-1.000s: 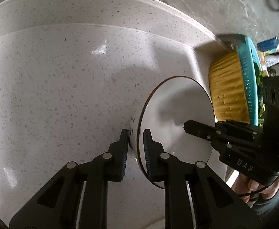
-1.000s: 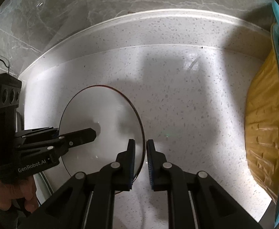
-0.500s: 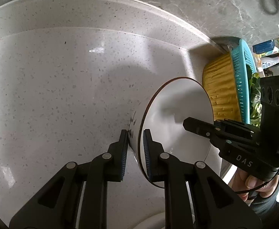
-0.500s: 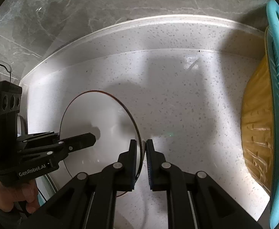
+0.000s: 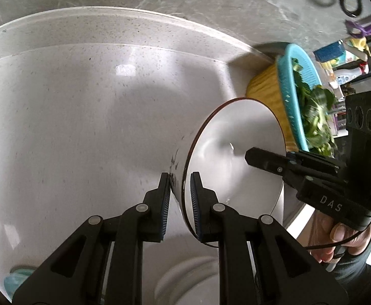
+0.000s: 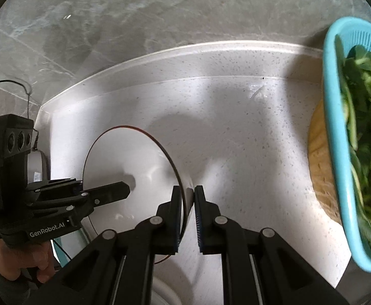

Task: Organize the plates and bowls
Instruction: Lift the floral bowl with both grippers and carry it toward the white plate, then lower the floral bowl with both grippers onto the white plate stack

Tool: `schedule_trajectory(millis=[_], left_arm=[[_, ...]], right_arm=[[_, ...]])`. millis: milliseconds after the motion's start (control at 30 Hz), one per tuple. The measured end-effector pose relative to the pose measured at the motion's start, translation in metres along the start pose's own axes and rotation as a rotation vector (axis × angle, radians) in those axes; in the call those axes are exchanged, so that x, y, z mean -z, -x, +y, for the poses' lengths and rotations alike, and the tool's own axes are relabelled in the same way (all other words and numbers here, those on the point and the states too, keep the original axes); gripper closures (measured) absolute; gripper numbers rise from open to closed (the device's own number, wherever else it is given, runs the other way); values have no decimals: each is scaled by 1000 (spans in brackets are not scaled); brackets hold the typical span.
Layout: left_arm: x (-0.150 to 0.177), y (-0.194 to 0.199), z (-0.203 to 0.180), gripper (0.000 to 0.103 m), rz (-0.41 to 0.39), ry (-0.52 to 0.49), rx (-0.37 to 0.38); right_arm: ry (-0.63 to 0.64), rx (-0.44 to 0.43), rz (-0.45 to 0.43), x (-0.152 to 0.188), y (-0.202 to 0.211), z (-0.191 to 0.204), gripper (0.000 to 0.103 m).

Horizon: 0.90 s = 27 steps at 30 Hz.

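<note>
A: Looking across the left wrist view from its left edge, what did you make of it?

B: Bare speckled counter (image 5: 71, 127) filled the left half. At lower centre the left gripper (image 5: 179, 198) was pinched nearly shut on the rim of the white bowl (image 5: 236, 152), one pad outside the wall, one inside. The bowl sat right of centre, tipped so its mouth faced the camera. Further right, the right gripper (image 5: 261, 158) reached in over the opposite rim, and behind it stood a blue colander (image 5: 290, 96) of greens in a yellow basin (image 5: 266, 84).

A: And the right wrist view?

B: At the left edge the left gripper (image 6: 114, 193) came in over the bowl (image 6: 127, 167), a hand (image 6: 25, 261) wrapped round its handle. At lower centre the right gripper (image 6: 186, 216) was closed almost fully on the bowl's near rim, the dark-edged wall between its pads. The colander (image 6: 335, 152) filled the right edge.

A: How would you expect the bowl to handle?

B: It looked like glazed ceramic, so I judged it stiff, fairly heavy, slick and liable to chip. A thin rim pinch from one side could pivot or slip, so holding it at two opposite rim points seemed sound. Below the grippers lay something pale and round, possibly more dishes, though I couldn't tell.
</note>
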<state>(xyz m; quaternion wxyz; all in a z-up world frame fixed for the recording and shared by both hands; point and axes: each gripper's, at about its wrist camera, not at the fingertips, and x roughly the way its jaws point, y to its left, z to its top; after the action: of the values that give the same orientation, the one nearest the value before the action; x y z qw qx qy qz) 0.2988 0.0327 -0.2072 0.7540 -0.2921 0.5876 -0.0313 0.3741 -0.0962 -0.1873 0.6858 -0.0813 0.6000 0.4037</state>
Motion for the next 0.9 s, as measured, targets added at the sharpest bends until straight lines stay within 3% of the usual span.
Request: schedule_trajectory(millis=[300, 900], left_arm=[[56, 34, -7, 89, -8, 25, 21], [160, 51, -6, 89, 26, 106, 32]], right_arm=[[39, -16, -9, 31, 22, 23, 90], [98, -50, 59, 101, 35, 43, 90]])
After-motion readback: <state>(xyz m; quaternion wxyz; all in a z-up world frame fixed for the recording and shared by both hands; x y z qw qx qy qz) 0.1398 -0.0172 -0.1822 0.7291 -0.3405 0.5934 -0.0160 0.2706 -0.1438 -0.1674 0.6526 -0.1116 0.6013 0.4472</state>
